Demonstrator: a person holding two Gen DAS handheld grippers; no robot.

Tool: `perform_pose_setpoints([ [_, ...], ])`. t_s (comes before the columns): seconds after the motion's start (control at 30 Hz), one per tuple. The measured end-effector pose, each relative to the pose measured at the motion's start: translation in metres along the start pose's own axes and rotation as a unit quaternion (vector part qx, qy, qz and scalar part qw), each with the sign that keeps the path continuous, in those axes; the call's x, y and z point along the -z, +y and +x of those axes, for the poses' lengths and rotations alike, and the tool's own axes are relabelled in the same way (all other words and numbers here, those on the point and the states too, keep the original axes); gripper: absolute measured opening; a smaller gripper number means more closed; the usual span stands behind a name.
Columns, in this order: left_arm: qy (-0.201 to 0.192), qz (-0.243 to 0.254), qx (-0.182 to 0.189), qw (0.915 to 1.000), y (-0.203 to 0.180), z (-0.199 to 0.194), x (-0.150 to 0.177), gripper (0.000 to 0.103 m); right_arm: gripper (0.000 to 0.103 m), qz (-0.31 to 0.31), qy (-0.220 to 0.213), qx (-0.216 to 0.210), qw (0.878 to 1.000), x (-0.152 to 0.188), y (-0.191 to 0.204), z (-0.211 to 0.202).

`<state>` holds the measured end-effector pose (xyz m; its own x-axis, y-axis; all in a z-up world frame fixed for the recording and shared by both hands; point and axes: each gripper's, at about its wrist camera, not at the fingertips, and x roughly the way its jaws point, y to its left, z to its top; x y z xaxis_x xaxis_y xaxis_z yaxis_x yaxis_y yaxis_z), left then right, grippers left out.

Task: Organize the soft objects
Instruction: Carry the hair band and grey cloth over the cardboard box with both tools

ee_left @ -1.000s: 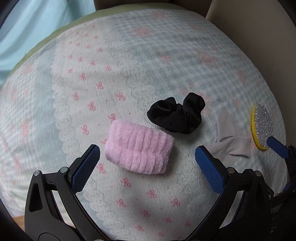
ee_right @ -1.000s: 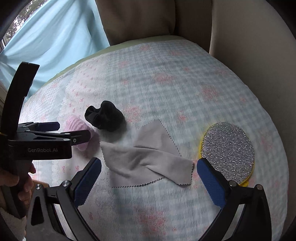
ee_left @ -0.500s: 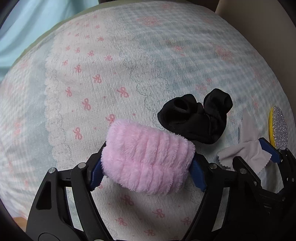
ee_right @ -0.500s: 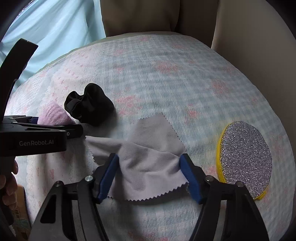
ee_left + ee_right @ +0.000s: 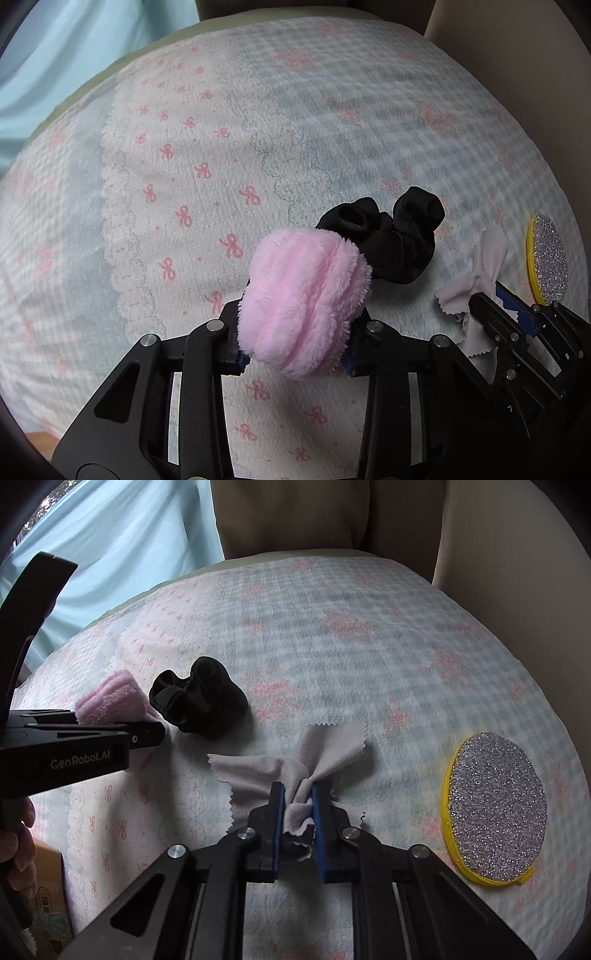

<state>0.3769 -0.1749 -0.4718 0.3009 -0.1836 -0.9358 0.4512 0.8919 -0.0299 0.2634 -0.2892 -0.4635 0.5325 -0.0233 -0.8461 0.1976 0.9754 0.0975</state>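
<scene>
My left gripper is shut on a fluffy pink cloth, squeezed into a bunch between the pads; the pink cloth also shows in the right wrist view. My right gripper is shut on a grey cloth with zigzag edges, bunched between its blue pads; the grey cloth also shows in the left wrist view. A black sock bundle lies just beyond the pink cloth, and also shows in the right wrist view.
Everything rests on a padded cover with pink bows and pale blue checks. A round glittery silver sponge with a yellow rim lies to the right. Beige cushions rise behind. A light blue curtain hangs at the left.
Both grippers went from wide open to shut. The left one closed on the pink cloth and squeezed it narrow; the right one closed on the grey cloth and bunched it.
</scene>
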Motion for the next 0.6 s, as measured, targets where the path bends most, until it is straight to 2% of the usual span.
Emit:
perform_pose_setpoints([
  [0.33, -0.007, -0.015, -0.008, 0.9998, 0.001, -0.025, 0.004, 0.031, 0.013, 0.006, -0.021, -0.008, 1.0, -0.001, 0.001, -0.029],
  [0.6, -0.032, -0.019, -0.011, 0.9993, -0.007, -0.08, 0.01, 0.031, 0.013, 0.004, -0.044, -0.01, 0.999, -0.004, 0.007, -0.078],
])
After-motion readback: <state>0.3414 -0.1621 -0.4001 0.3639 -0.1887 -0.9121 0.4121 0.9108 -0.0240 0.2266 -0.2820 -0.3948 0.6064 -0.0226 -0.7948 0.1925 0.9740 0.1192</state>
